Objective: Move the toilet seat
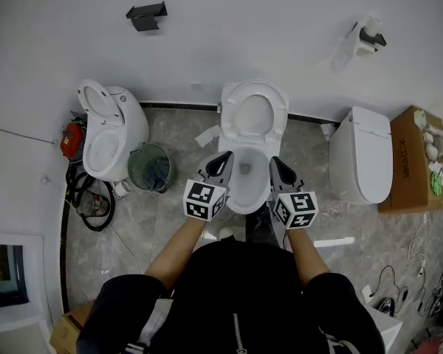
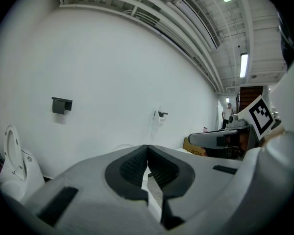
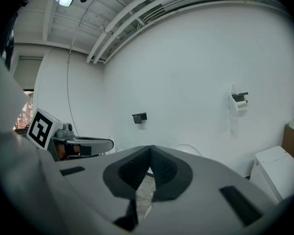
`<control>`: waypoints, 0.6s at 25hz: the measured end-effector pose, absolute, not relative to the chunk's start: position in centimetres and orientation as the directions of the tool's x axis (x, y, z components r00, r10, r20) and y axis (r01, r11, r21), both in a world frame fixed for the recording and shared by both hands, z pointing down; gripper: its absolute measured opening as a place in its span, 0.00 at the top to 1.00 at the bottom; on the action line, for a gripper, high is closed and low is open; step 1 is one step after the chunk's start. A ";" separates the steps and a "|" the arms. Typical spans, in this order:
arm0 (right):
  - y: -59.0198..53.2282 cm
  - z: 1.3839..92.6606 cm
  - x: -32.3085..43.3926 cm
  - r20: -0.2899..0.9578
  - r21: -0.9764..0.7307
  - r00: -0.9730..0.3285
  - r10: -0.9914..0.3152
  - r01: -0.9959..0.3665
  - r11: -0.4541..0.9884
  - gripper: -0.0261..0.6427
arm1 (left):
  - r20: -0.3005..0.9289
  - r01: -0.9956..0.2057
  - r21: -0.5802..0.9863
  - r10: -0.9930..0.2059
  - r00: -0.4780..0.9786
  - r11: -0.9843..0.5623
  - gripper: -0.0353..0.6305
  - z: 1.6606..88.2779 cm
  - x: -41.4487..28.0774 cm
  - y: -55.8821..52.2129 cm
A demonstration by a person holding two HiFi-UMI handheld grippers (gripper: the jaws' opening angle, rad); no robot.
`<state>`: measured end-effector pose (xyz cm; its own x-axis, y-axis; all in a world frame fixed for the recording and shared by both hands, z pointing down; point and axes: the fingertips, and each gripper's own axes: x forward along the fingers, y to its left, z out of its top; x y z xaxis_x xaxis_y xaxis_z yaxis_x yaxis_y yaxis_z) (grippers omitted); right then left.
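The middle toilet (image 1: 245,186) stands straight ahead of me, its white seat and lid (image 1: 255,113) raised against the wall over the open bowl. My left gripper (image 1: 224,156) is held over the bowl's left rim, shut with nothing in it. My right gripper (image 1: 275,161) is held over the right rim, also shut and empty. In the left gripper view the jaws (image 2: 147,149) meet tip to tip. The right gripper view shows its jaws (image 3: 149,150) pressed together, with the top of the raised seat (image 3: 187,150) just behind them. Neither gripper touches the seat.
Another toilet (image 1: 107,135) with its lid up stands at the left, beside a green basket (image 1: 151,167) and floor cables (image 1: 88,201). At the right are a closed toilet (image 1: 362,153) and a cardboard box (image 1: 412,157). A black bracket (image 1: 146,15) and a paper holder (image 1: 365,39) hang on the wall.
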<state>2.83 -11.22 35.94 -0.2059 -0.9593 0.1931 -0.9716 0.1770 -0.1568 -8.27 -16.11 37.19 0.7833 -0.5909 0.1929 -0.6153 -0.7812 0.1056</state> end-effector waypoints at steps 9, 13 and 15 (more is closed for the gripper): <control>-11.2 35.5 1.8 0.193 -0.142 -0.221 -0.956 -0.970 0.195 0.96 | 0.193 -0.624 0.116 -0.599 0.778 -0.773 0.94 37.2 -9.0 -15.8; -11.2 35.5 1.1 0.197 -0.125 -0.230 -0.953 -0.970 0.208 0.96 | 0.194 -0.626 0.117 -0.601 0.776 -0.771 0.94 37.3 -9.4 -15.8; -11.3 35.4 0.8 0.196 -0.124 -0.234 -0.952 -0.969 0.213 0.96 | 0.193 -0.625 0.116 -0.599 0.777 -0.772 0.94 37.3 -9.6 -15.7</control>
